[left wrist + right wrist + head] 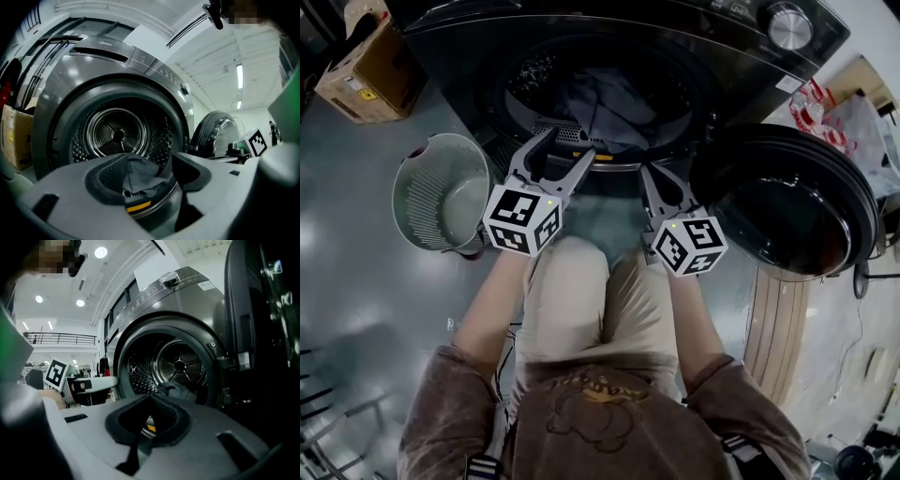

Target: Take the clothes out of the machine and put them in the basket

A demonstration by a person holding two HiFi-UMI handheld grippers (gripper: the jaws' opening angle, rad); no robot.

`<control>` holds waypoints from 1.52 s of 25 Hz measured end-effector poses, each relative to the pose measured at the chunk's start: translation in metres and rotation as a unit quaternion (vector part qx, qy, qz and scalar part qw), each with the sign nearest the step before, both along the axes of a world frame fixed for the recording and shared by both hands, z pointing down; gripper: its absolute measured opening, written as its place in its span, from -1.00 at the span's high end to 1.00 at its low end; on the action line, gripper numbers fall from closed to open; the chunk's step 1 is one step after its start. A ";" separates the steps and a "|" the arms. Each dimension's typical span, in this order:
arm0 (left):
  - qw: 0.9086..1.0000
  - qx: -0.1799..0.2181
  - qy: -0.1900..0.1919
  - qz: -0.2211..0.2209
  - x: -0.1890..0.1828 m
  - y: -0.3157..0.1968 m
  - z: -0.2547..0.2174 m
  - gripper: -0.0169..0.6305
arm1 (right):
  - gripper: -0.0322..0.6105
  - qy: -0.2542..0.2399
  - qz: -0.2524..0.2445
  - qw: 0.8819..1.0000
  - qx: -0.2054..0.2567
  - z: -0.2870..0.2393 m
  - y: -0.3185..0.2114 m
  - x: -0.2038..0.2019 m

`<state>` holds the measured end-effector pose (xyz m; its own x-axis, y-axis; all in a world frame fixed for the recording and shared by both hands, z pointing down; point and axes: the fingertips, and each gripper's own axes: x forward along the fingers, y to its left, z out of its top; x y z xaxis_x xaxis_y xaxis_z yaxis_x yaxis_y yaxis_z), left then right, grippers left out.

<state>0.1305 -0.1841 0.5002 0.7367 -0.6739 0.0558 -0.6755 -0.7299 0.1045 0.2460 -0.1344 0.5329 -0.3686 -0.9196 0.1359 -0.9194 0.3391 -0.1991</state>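
Note:
A heap of dark grey clothes (605, 105) lies in the drum of the front-loading machine (741, 37), whose door stands wide. In the left gripper view the clothes (136, 171) show low in the drum mouth, beyond the jaws. My left gripper (570, 145) hangs just before the drum's lower rim, open with nothing between its pads (104, 180). My right gripper (652, 174) is beside it to the right, shut and empty, its tips meeting (150, 398). The round pale basket (401, 187) stands empty on the floor left of the machine.
The machine's open door (787, 202) juts out at the right, close to my right gripper. A cardboard box (366, 70) sits on the floor beyond the basket. The person's knees are directly below both grippers. Grey floor spreads to the left.

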 end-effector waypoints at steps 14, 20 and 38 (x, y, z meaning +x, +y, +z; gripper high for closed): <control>0.998 -0.014 -0.047 -0.027 0.016 -0.064 0.040 -0.58 | 0.91 0.001 0.001 1.000 -0.013 0.009 0.002 0.002; 0.995 -0.028 -0.101 -0.002 0.041 -0.109 0.069 -0.69 | 0.91 -0.005 0.002 1.000 -0.022 0.016 -0.001 0.000; 0.959 -0.077 -0.265 0.061 0.084 -0.204 0.142 -0.77 | 0.91 -0.010 0.024 0.999 -0.044 0.033 -0.022 0.009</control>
<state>0.2143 -0.3880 0.6425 0.6504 -0.5379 0.5363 -0.5733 -0.8108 -0.1179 0.2549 -0.1565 0.5657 -0.3273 -0.9212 0.2106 -0.9300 0.2746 -0.2442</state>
